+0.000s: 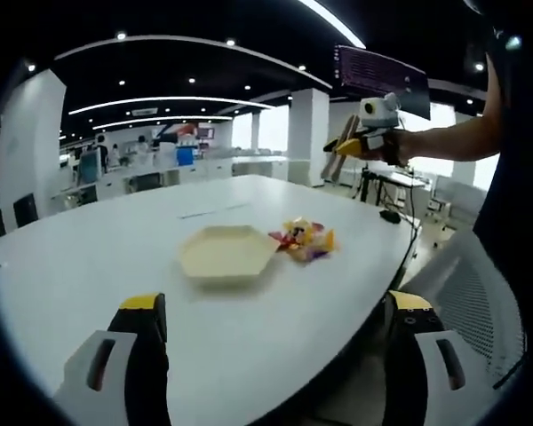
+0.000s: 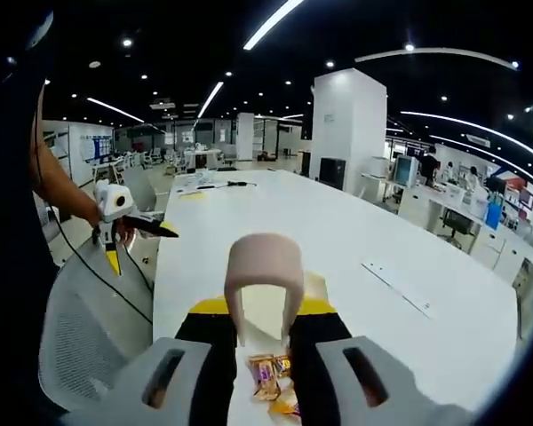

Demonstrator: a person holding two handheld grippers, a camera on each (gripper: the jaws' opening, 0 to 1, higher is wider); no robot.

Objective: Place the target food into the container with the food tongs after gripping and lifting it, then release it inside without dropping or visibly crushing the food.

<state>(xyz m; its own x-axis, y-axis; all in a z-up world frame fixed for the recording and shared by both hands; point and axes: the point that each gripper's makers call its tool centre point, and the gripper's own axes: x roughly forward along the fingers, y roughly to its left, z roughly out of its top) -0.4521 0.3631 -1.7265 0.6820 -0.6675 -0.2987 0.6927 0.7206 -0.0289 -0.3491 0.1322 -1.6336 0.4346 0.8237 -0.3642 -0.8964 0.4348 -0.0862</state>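
1. The tongs [image 2: 265, 288] sit clamped between the right gripper's [image 2: 265, 355] jaws, loop end up; their tips cannot be seen, so I cannot tell if they are apart or together.
2. In the left gripper view, the right gripper [image 1: 360, 142] is held high above the table's [image 1: 89, 257] right edge, tongs [image 1: 338, 151] sticking out of it.
3. The left gripper [image 1: 275, 311] hangs over the table's near edge with its jaws wide apart and nothing between them; in the right gripper view it [image 2: 115, 231] is off the left edge, over a mesh chair [image 2: 80, 328].
4. The food [image 1: 304, 240], a small heap of wrapped snacks, lies on the table near its right edge.
5. A pale hexagonal container [image 1: 227, 252] rests just beside the food, toward the table's middle, and holds nothing.
6. In the right gripper view, the snacks [image 2: 271, 377] lie below the tongs.
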